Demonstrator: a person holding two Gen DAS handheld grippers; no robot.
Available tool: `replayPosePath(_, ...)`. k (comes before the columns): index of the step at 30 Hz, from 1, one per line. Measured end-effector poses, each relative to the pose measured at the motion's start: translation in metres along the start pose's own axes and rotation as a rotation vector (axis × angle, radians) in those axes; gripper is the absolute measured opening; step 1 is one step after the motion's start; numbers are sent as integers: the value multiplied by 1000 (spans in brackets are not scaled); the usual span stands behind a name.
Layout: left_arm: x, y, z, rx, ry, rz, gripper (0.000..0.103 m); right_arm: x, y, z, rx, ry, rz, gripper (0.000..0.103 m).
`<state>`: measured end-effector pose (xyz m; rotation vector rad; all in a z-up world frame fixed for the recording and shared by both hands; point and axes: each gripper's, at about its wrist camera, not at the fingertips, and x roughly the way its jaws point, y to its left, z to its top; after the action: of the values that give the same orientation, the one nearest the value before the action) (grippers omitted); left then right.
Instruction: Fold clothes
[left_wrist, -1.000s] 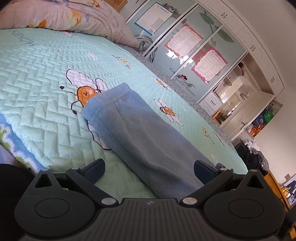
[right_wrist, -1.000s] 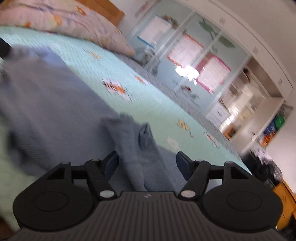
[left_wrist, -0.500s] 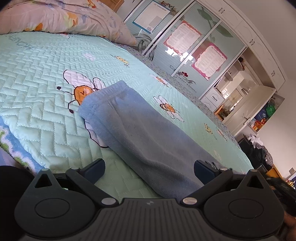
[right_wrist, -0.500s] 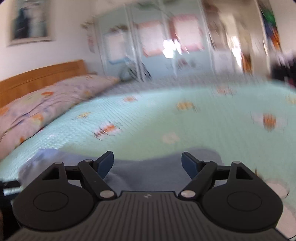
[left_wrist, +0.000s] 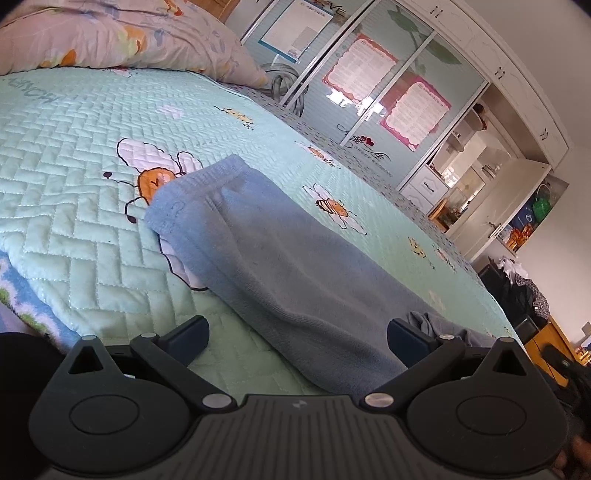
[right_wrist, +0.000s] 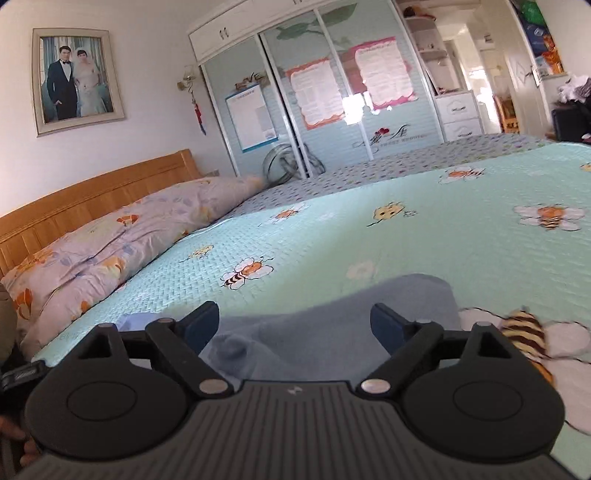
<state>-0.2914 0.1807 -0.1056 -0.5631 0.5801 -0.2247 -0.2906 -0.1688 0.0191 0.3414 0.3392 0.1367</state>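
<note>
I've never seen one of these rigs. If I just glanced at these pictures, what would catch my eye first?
Probably the mint-green quilt with its cartoon bees, which fills most of both views. On it lies a blue garment, folded into a long strip that runs away from the left tongs. The right tongs hang over one end of it, their jaws opening, nothing pinched; beyond are a flowered pillow and a wooden headboard.

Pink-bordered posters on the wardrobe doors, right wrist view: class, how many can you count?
2. One pink-bordered poster hangs on the middle sliding door; the other on the door to its right. A blue-bordered sheet on the leftmost door is not counted. None looks hidden.
</note>
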Motion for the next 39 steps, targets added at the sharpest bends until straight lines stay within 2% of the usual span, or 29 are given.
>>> replayPosePath(2,-2,2,0,-9,-1,-4,102,22,-2,-8,74,87,89,88)
replayPosePath(4,-4,3,-1,-11,-2,-6,102,34,12,-27,120,210,265,80)
replayPosePath(6,-4,5,0,-10,-2,-6,102,26,37,-43,45,262,385,76)
replayPosePath(8,-3,5,0,-7,0,-4,102,9,46,-44,-12,195,380,77)
replayPosePath(10,-2,4,0,-1,1,-1,102,2,36,-32,5,100,317,82)
replayPosePath(12,-1,3,1,-3,0,-2,102,0,21,-15,52,12,238,93)
replayPosePath(14,0,3,1,-7,-2,-2,102,20,6,-4,103,-7,218,96)
replayPosePath(16,-1,4,1,-9,-3,-3,102,47,2,-8,172,95,251,94)
replayPosePath(17,-2,4,0,-10,-3,-6,102,59,9,-17,204,161,315,90)
replayPosePath(18,-2,5,0,-11,-2,-9,102,65,21,-27,199,239,420,86)
replayPosePath(20,-3,7,0,-12,-2,-13,102,60,50,-43,76,325,526,82)
replayPosePath(22,-3,6,0,-9,0,-12,102,42,63,-48,-5,270,484,82)
replayPosePath(25,-2,4,-1,0,1,-7,102,32,34,-30,123,75,385,87)
replayPosePath(26,-2,4,-1,0,1,-7,102,34,20,-23,178,23,341,93)
replayPosePath(28,-2,4,-1,-6,-1,-6,102,53,5,-20,220,63,310,96)
replayPosePath(29,-1,4,-1,-7,-2,-5,102,65,5,-23,223,147,329,96)
replayPosePath(32,-3,5,-1,-8,-2,-7,102,65,28,-32,79,258,425,95)
replayPosePath(34,-2,5,-1,0,2,-8,102,57,30,-24,74,192,426,94)
replayPosePath(36,-1,4,-1,11,6,-4,102,50,13,-10,135,55,342,95)
replayPosePath(37,-1,4,0,12,6,-4,102,49,4,-10,149,30,296,95)
replayPosePath(39,-1,5,0,9,5,-7,102,54,-31,-5,174,37,191,94)
